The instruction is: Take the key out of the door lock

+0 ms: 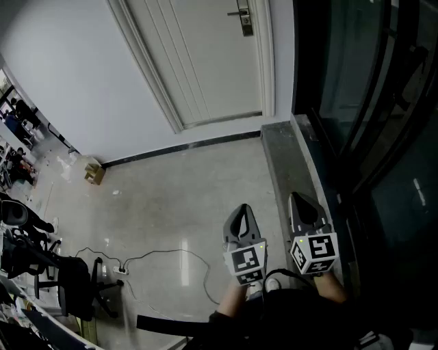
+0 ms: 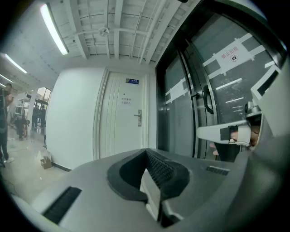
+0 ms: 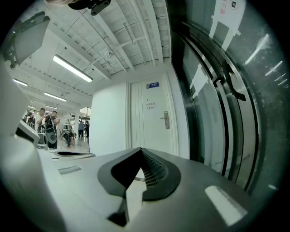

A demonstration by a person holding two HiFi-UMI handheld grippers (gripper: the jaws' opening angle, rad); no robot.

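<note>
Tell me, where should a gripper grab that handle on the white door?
Grip the free left end of the door handle: the lever sticks out horizontally leftward from its lock plate. Come straight at the door, jaws above and below the lever. It looks small and distant.

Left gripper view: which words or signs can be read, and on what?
Nothing reads clearly.
Small blue plate above the white door: too small.
Dark print on that door: blurred.
Red characters on white tape across the dark glass door: blurred.
</note>
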